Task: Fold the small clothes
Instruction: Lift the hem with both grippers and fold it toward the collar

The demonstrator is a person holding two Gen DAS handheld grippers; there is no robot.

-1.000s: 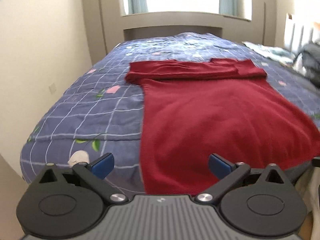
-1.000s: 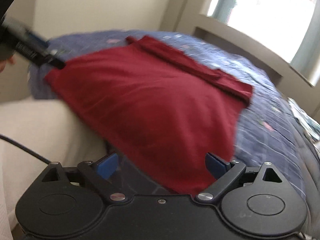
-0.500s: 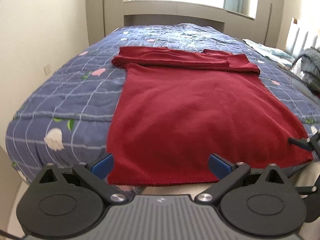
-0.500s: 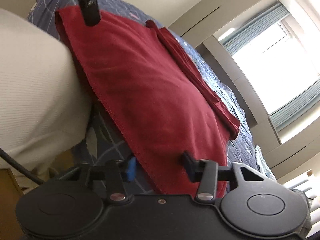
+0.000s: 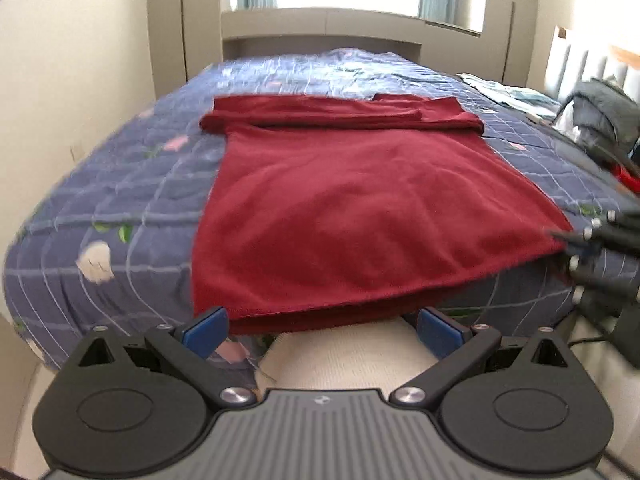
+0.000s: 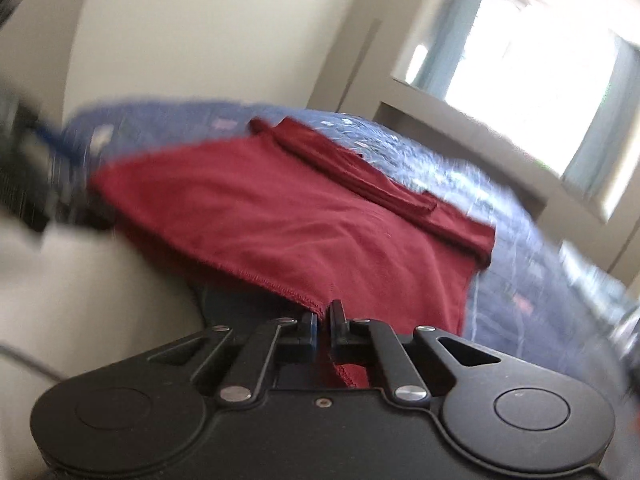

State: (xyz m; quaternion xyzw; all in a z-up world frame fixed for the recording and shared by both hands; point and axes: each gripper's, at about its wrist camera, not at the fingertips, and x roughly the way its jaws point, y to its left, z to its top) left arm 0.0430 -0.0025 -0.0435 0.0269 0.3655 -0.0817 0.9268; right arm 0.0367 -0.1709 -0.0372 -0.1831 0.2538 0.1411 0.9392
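A dark red shirt (image 5: 360,208) lies flat on the bed, sleeves folded across its far end, hem hanging over the near edge. My left gripper (image 5: 320,326) is open, its blue pads (image 5: 204,326) just below the hem's left part, holding nothing. My right gripper (image 6: 324,320) is shut on the hem's right corner of the red shirt (image 6: 280,216); cloth shows between and behind the jaws. The right gripper also shows, blurred, in the left wrist view (image 5: 576,244) at that corner.
The bed has a blue checked floral quilt (image 5: 120,200). A dark bag or jacket (image 5: 604,116) and light cloth (image 5: 504,90) lie at the far right. A wall runs along the left. White knit fabric (image 5: 352,356) sits below the bed edge.
My right gripper has closed on the hem's right corner. My left gripper has shifted toward the hem's left part, still open.
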